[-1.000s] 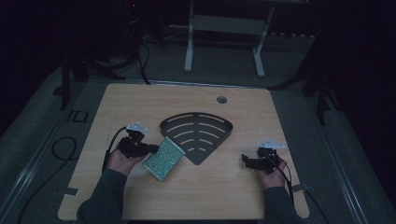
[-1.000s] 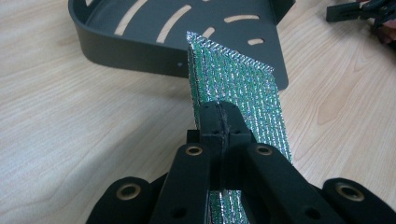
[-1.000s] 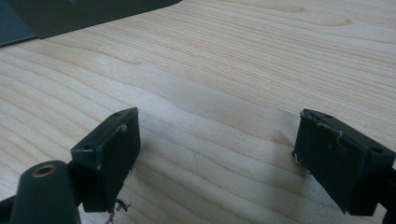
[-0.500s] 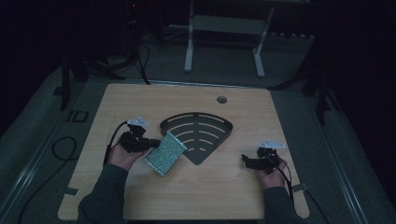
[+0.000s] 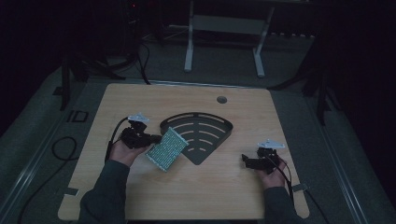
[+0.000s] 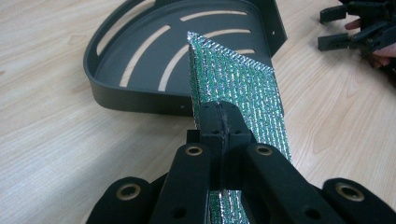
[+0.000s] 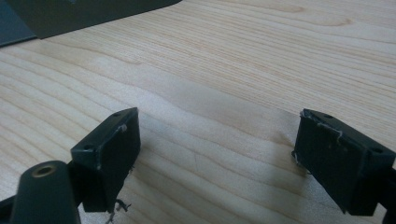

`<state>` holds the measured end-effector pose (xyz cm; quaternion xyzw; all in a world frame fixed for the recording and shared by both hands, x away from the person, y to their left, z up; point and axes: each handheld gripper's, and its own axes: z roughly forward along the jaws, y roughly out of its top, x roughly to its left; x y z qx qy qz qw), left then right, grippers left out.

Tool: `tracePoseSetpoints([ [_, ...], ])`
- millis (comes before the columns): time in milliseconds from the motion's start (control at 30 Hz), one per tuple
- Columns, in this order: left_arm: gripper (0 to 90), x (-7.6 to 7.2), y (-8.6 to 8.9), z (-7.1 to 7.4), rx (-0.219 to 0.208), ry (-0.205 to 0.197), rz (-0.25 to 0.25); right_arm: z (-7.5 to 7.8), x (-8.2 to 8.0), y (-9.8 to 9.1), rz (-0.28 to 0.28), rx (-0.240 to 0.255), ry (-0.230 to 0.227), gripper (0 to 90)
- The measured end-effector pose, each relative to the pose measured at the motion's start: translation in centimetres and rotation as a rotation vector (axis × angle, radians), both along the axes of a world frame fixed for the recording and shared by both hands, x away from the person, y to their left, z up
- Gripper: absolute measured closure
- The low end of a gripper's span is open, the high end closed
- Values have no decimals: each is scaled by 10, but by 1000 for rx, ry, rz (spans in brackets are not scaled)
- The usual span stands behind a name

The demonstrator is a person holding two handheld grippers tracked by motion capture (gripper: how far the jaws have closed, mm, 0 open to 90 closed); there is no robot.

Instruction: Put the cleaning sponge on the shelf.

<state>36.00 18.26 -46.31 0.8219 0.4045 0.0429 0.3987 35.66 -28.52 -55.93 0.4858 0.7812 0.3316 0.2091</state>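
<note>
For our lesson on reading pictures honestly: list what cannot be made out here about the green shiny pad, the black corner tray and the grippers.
- Pad, left gripper view: its near end is hidden behind the left gripper, whose jaws pinch it.
- Pad's underside, high view: turned away from the camera.
- Tray, right gripper view: cut off by the top edge.
- Right gripper, high view: too small and dark to judge its jaws.

One wooden table (image 5: 196, 196) stood there, one dark slotted corner tray (image 5: 201, 133) sat on it, one green-and-silver sponge pad (image 5: 166, 149) was counted, two handheld grippers, left gripper (image 5: 152, 138), right gripper (image 5: 245, 161).
</note>
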Motion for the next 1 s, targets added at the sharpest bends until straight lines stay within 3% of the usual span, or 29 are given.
tracePoseSetpoints([
  [1000, 900, 28, -6, 16, -32, -45, -4, 0, 0, 0, 0, 0, 0, 139],
])
